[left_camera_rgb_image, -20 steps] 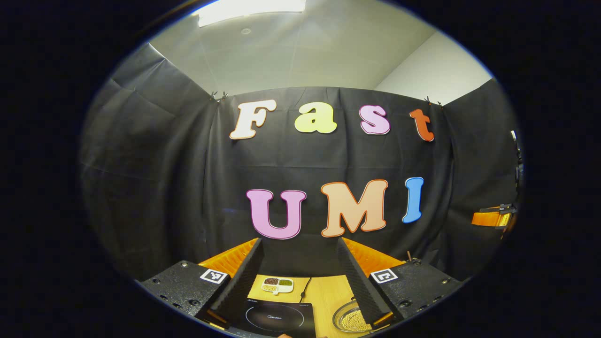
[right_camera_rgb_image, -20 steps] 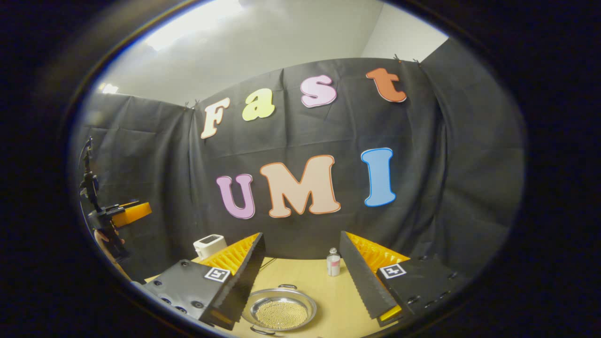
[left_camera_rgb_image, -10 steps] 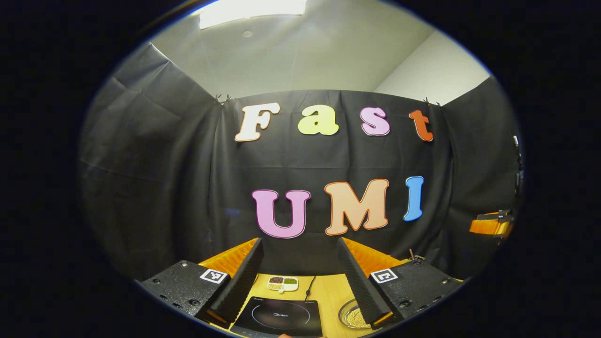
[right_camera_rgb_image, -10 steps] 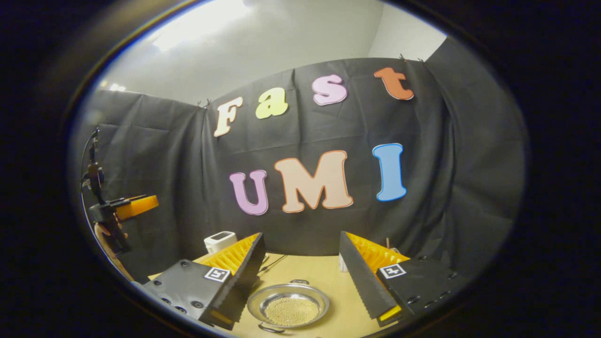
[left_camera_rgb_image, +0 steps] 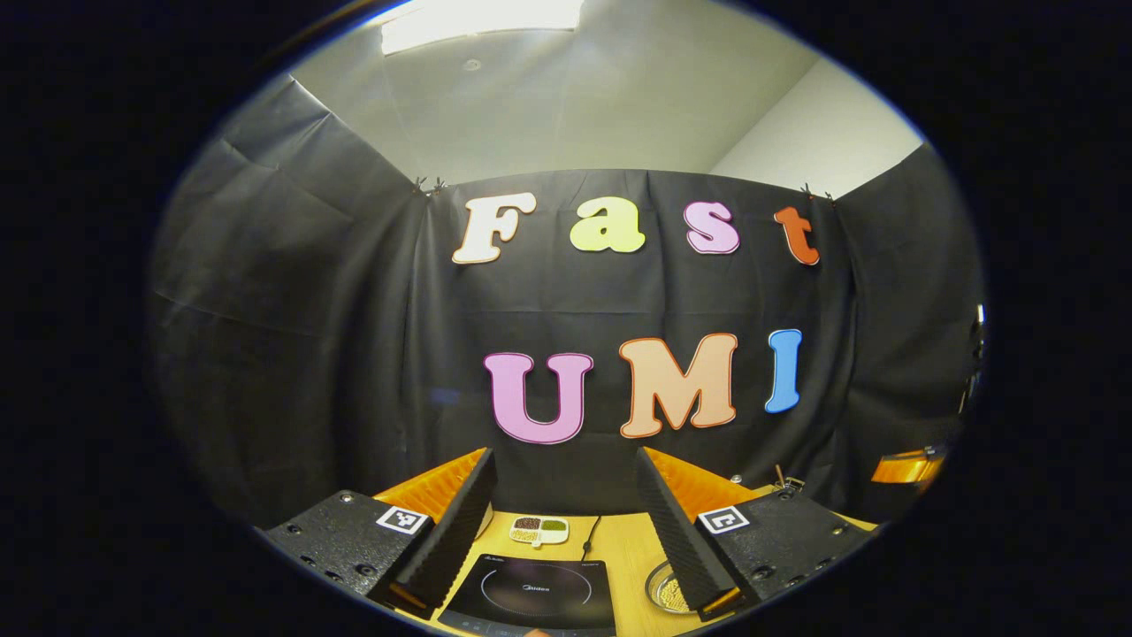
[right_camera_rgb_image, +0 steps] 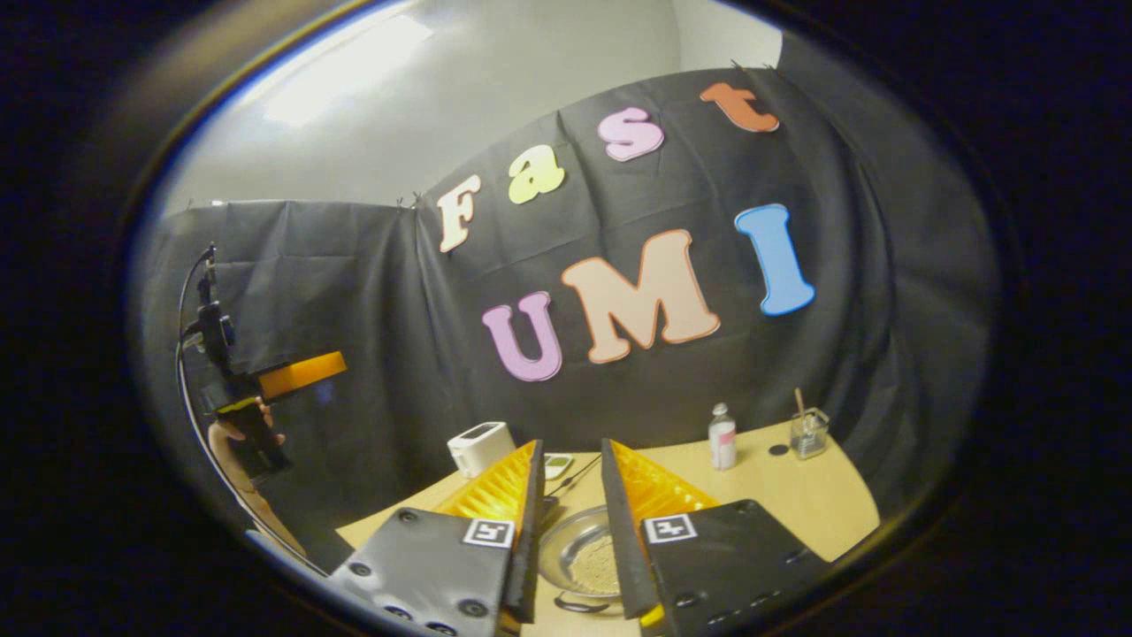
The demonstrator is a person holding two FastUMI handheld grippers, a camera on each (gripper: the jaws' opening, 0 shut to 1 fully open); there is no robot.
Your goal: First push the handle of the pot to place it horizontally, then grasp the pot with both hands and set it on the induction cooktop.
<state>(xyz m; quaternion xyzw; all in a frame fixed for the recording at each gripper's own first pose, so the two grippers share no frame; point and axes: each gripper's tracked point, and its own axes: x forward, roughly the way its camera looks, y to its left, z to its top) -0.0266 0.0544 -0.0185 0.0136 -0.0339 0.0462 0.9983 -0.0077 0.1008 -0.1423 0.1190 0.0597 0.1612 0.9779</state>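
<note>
Left tongs (left_camera_rgb_image: 564, 518): raised well above the worktop (left_camera_rgb_image: 619, 553), fingers wide apart, holding nothing. Between them, far below, lies the cooktop (left_camera_rgb_image: 535, 594), bare, with a small sectioned dish (left_camera_rgb_image: 539, 529) behind it. The pot (left_camera_rgb_image: 665, 591) shows as a sliver at the inner edge of the right finger, to the right of the cooktop and apart from it.

Right tongs (right_camera_rgb_image: 570, 540): also raised, tilted, fingers narrowed to a slim gap but not meeting. They hold nothing. The pot (right_camera_rgb_image: 579, 557) sits on the worktop (right_camera_rgb_image: 796, 495) below, seen through that gap; a shallow metal vessel with pale grains in it and a dark loop handle (right_camera_rgb_image: 575, 607) at its near rim. The far handle is hidden, so whether the handles lie horizontal cannot be told. Also on the worktop: a white appliance (right_camera_rgb_image: 478, 445), a bottle (right_camera_rgb_image: 722, 437), a glass jar (right_camera_rgb_image: 807, 432). The left tongs (right_camera_rgb_image: 301, 375) appear farther off at left, gripped by a hand (right_camera_rgb_image: 232, 433).

Judgement: the first step, pushing the handle, is in hand but contact is not yet made. The narrowed right tongs suit a push. The next move calls for lowering them to handle height and nudging sideways, lightly, since the grains could spill if the pot tips. The left tongs should descend beside the pot's other side, ready for the two-handed lift.
</note>
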